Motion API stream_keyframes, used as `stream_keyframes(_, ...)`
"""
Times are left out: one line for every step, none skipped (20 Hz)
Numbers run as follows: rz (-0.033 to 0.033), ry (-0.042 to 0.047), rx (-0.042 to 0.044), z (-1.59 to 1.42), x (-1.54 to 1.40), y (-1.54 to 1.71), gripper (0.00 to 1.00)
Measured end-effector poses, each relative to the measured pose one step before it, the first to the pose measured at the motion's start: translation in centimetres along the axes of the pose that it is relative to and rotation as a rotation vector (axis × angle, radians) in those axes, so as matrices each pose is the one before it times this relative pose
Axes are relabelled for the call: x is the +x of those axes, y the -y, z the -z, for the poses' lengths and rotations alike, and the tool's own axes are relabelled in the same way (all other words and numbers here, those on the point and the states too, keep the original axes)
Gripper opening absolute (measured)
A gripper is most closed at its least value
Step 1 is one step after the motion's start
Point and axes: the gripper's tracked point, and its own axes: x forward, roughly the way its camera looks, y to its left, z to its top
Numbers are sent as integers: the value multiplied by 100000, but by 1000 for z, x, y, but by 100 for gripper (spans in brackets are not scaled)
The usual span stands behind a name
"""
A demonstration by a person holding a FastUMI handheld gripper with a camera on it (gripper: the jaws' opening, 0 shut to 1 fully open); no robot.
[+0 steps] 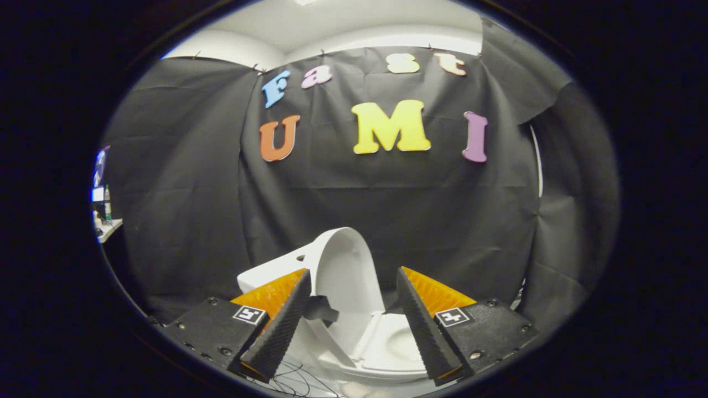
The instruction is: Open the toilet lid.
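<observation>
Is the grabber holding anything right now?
No. The gripper is open, its fingers apart with nothing pressed between them. The white plastic toilet lid already stands raised just beyond them, above the white toilet seat.

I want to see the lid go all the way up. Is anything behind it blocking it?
Nothing visible blocks it. The lid already stands raised between the open gripper fingers, with the tank beside it and black cloth beyond. The seat lies down.

One toilet [359, 337] stands before the cloth wall, with one lid [345, 271] raised upright and one tank [271, 273] behind it. One gripper [354, 284] has two fingers [282, 326], spread apart around nothing.
</observation>
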Motion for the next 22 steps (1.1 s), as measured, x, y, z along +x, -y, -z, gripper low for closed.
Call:
stream_keyframes(2251, 1241, 208, 108, -766, 1309, 97)
stream_keyframes(2085, 999, 90, 129, -903, 1254, 96)
stream_keyframes(2369, 661, 319, 363, -729, 1522, 96)
stream_keyframes(1880, -474, 395, 503, -625, 1279, 96)
stream_keyframes(2378, -988, 810, 681, -545, 1216, 96)
stream_keyframes(1695, -895, 1267, 822, -606, 1259, 96)
stream_keyframes(1476, -928, 1299, 855, -613, 1149, 96)
stream_keyframes(1956, -567, 599, 897, -566, 1345, 96)
stream_keyframes(3527, 291, 511, 788, -593, 1634, 97)
stream_keyframes(3088, 599, 316, 674, -576, 1375, 96)
stream_keyframes(2033, -647, 15, 1177, -454, 994, 96)
stream_keyframes(1273, -1967, -56, 1214, -323, 819, 95)
stream_keyframes(787, -2165, 58, 1328, -215, 547, 93)
stream_keyframes(948, -1740, 108, 767, -222, 623, 93)
stream_keyframes(991, -1141, 125, 569, -157, 530, 93)
stream_keyframes(846, -238, 465, 262, -127, 446, 93)
stream_keyframes(492, -453, 29, 204, -65, 219, 93)
stream_keyframes(663, -255, -364, 98, -89, 205, 93)
stream_keyframes(351, 437, -596, 60, -8, 90, 93)
stream_keyframes(314, 767, -542, -173, -45, 86, 93)
stream_keyframes(-122, 470, -578, -189, 38, -112, 93)
stream_keyframes(282, 89, -494, -95, 44, -3, 93)
